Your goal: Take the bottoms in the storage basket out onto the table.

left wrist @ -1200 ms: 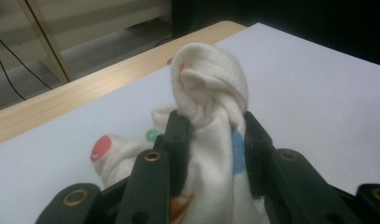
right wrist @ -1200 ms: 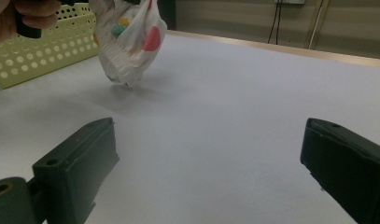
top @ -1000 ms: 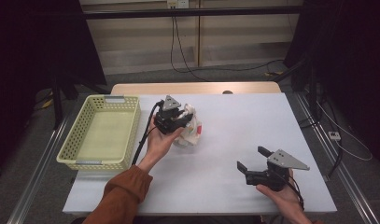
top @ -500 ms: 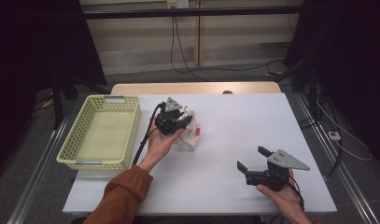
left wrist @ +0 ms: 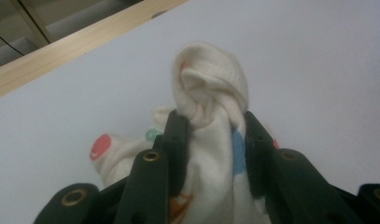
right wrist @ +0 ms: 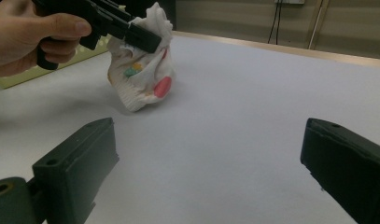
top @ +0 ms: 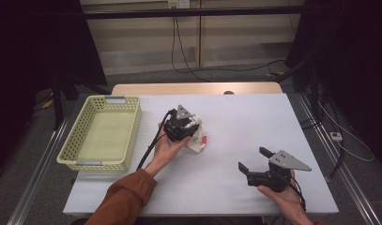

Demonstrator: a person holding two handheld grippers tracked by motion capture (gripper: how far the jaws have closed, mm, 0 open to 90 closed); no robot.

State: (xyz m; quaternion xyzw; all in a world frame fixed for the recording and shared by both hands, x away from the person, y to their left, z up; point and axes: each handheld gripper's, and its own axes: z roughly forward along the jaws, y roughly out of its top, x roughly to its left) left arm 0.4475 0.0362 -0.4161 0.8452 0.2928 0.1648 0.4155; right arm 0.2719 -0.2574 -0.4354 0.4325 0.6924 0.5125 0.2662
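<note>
Left gripper (top: 187,125), matte black plastic with a grey three-cornered plate on top, clamped on a bunched cream-white knitted cloth with coloured spots (top: 198,140). In the left gripper view, black jaws with brass-ringed screw holes pinching the cloth (left wrist: 211,140) from both sides; above the pinch, a twisted knot of soft folded fabric with a ribbed hem edge. Fine knit, slightly fuzzy, crumpled into rounded lumps. Printed marks on it: a red-pink oval, a small green patch, a blue patch, an orange one lower down. In the right gripper view, the cloth (right wrist: 143,74) slumped in a loose pouch shape, lower end resting on the smooth white tabletop (right wrist: 253,116), upper end caught in the left gripper (right wrist: 131,30) held in a bare hand (right wrist: 26,37). Cloth placed near the middle of the tabletop (top: 254,126), right of a pale yellow plastic lattice basket (top: 102,161). Right gripper (top: 254,161) low over the near right part of the tabletop, well apart from the cloth, blocky black jaws spread wide with nothing between. Rust-brown sleeve (top: 125,199) on the left forearm.
</note>
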